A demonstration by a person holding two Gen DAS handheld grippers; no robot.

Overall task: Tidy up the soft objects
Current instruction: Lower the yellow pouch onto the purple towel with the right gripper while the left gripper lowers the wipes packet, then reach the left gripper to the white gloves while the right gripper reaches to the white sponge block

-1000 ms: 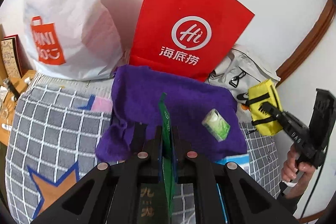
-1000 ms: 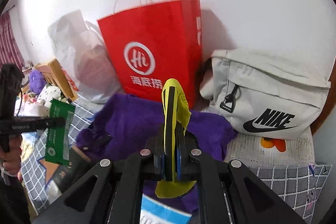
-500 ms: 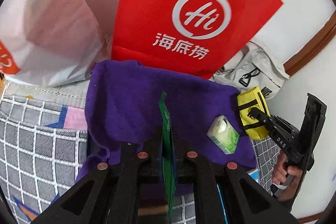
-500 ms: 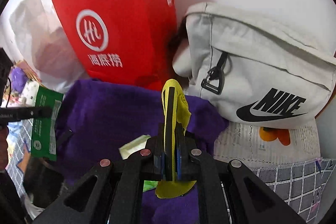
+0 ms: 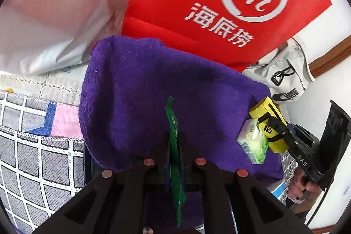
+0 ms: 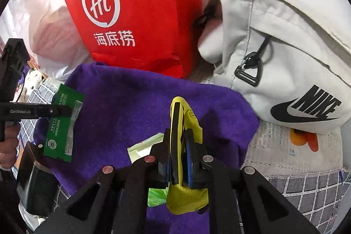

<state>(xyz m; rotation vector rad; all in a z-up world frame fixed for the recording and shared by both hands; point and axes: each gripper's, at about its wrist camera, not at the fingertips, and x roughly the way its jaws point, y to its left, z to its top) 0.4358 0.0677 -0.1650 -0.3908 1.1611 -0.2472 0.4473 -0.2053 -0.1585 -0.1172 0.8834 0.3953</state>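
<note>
The left gripper (image 5: 174, 146) points forward and down over the purple towel (image 5: 153, 89), fingers clamped on a flat green packet (image 5: 173, 124) held edge-on. The right gripper (image 6: 182, 146) (seen from the left camera at the towel's right edge) pinches a yellow pouch (image 6: 186, 120) above the towel, beside a pale green tissue pack (image 5: 253, 142) lying on it.
</note>
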